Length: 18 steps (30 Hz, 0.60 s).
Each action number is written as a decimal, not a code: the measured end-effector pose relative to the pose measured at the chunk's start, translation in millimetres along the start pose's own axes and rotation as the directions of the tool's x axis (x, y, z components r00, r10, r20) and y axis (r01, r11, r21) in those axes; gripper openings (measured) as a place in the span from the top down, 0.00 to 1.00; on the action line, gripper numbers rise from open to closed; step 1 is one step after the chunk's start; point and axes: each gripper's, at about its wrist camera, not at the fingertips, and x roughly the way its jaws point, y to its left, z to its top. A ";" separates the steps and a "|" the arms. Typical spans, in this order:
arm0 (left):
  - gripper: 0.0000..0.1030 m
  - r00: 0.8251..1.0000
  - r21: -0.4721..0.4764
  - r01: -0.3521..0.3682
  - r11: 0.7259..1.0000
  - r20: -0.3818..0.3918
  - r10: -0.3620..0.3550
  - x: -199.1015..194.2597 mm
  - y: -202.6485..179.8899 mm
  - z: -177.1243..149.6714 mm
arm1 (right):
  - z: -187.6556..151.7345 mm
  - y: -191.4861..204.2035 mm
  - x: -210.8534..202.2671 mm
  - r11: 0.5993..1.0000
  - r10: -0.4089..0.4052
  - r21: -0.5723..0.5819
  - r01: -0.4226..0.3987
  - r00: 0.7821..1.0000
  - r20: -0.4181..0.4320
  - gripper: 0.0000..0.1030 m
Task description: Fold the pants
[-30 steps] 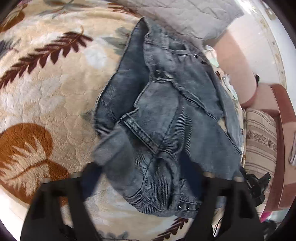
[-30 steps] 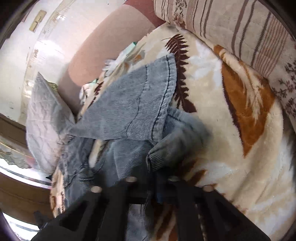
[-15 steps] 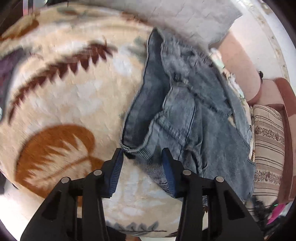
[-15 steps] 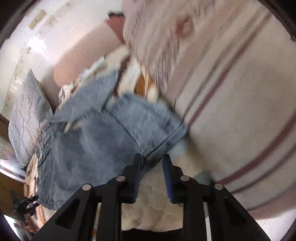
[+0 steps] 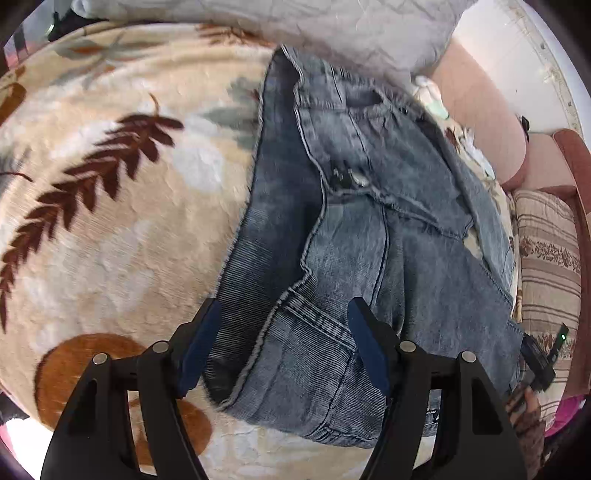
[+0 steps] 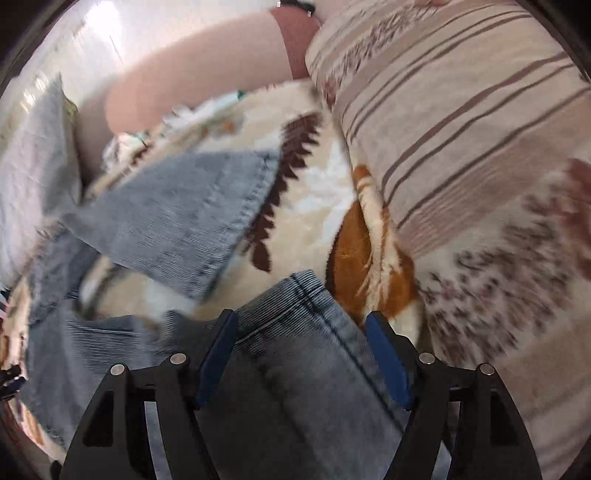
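Grey-blue denim pants (image 5: 369,229) lie rumpled on a cream blanket with a leaf pattern (image 5: 110,221). In the left wrist view the waistband end lies near me and the legs run off to the far right. My left gripper (image 5: 284,347) is open, its blue pads on either side of the waistband corner. In the right wrist view one leg hem (image 6: 295,314) lies between the pads of my open right gripper (image 6: 301,350). The other leg (image 6: 184,218) lies spread beyond it.
A grey quilted pillow (image 5: 295,33) lies at the far edge of the bed. A striped beige cushion (image 6: 461,147) stands close on the right of the leg hems. A pink headboard or bolster (image 5: 480,122) runs behind.
Both grippers were shut on denim half a second ago and have opened wide. The waistband and the leg hem now lie on the blanket between the pads.
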 end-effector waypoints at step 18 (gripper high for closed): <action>0.40 0.987 0.097 -0.143 0.985 0.088 0.134 0.0 -22.4 -4.1 | 5.3 -30.4 -40.5 0.996 -0.079 -0.034 0.083 0.991 0.104 0.75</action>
